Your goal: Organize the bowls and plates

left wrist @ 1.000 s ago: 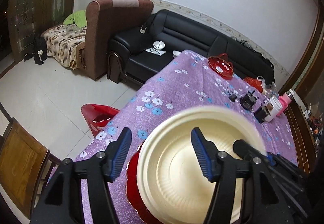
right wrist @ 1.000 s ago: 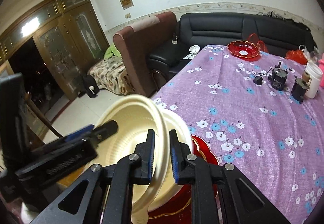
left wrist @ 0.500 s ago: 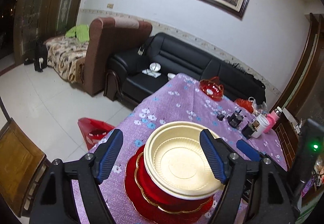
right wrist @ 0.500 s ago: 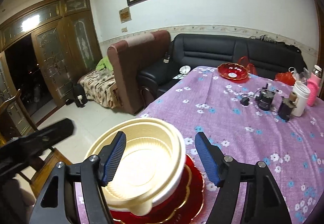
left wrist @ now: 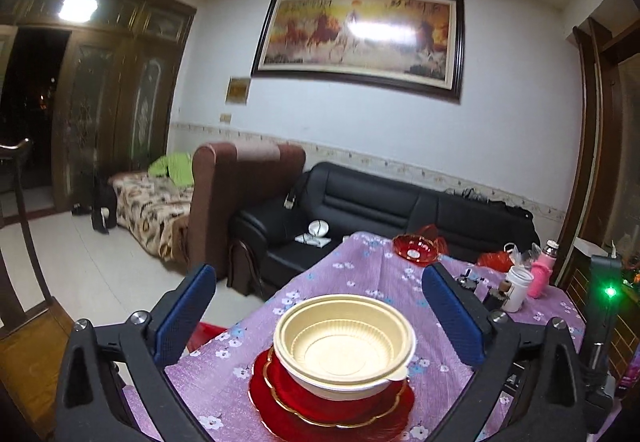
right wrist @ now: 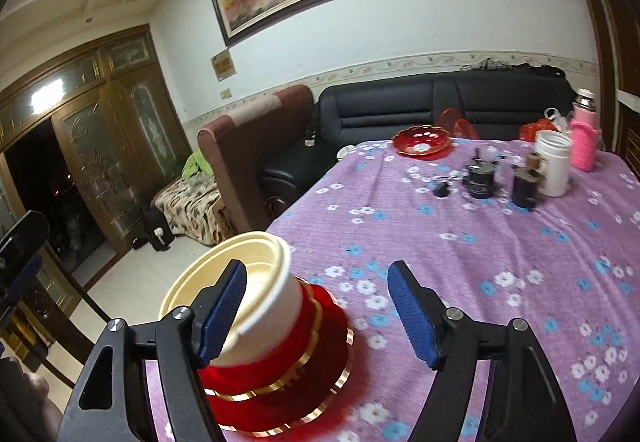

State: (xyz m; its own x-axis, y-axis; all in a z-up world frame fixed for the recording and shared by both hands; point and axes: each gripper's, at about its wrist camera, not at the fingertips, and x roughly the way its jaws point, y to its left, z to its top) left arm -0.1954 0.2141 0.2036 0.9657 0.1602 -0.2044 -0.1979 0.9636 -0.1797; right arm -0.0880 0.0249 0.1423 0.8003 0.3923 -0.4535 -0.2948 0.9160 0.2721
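Observation:
Nested cream bowls (left wrist: 344,346) sit on a stack of red gold-rimmed plates (left wrist: 332,406) near the table's front-left corner. The stack also shows in the right wrist view, cream bowls (right wrist: 256,278) on red plates (right wrist: 288,374). My left gripper (left wrist: 320,318) is open and empty, held back from and above the stack. My right gripper (right wrist: 320,314) is open and empty, just right of the bowls. A red dish (left wrist: 414,249) sits alone at the table's far edge; it also shows in the right wrist view (right wrist: 422,140).
The table has a purple flowered cloth (right wrist: 500,242). At the far right stand a white cup (right wrist: 554,162), a pink bottle (right wrist: 584,138) and small dark gadgets (right wrist: 480,174). A black sofa (left wrist: 380,210) and brown armchair (left wrist: 240,182) stand beyond the table.
My right gripper let go of the cream bowl, which now rests nested on the stack. Both grippers opened wide and drew back and upward from the stack.

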